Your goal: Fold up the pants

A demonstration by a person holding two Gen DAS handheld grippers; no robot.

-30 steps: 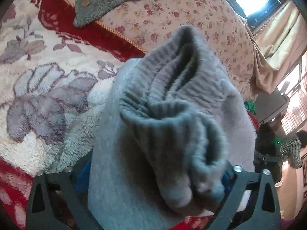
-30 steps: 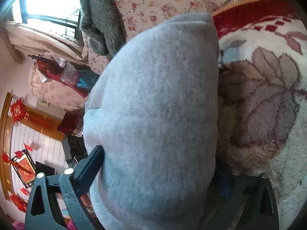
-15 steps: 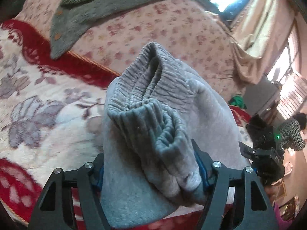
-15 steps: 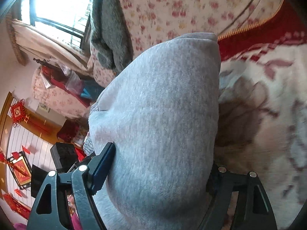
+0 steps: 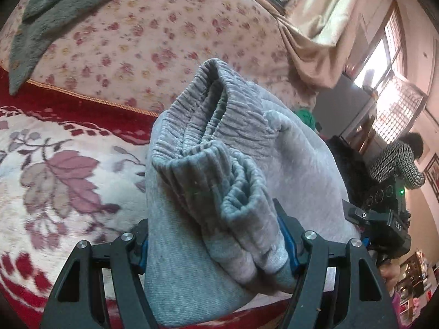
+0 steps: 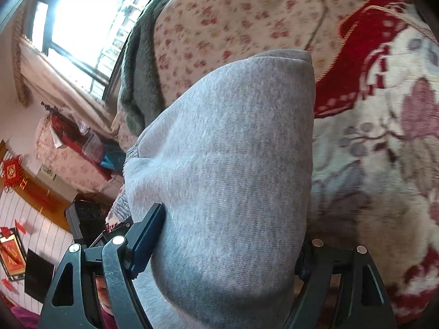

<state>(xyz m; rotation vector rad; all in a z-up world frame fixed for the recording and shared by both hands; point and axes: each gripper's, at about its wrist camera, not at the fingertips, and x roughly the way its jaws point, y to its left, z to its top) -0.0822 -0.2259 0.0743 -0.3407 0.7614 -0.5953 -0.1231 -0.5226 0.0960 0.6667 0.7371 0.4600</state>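
Note:
The grey sweatpants (image 5: 296, 159) are folded into a thick bundle and held up above the bed. In the left wrist view the ribbed elastic waistband (image 5: 208, 126) faces me, bunched in several layers. My left gripper (image 5: 214, 235) is shut on that end, its blue pads pressing into both sides of the cloth. In the right wrist view I see the smooth folded side of the sweatpants (image 6: 233, 137). My right gripper (image 6: 230, 233) is shut on it, and the fabric fills the gap between the fingers and hides the right pad.
Below lies a red and cream floral blanket (image 5: 55, 178) (image 6: 384, 150). Behind it is a pink flowered quilt (image 5: 153, 41) with a grey-green fleece garment (image 5: 55, 8) on top. A person (image 5: 397, 159) stands by the window at the right, beyond the bed edge.
Both pairs of jaws narrowed onto the bundle, then stayed. The pants rose off the blanket with both grippers, and more of the quilt and the room has come into sight.

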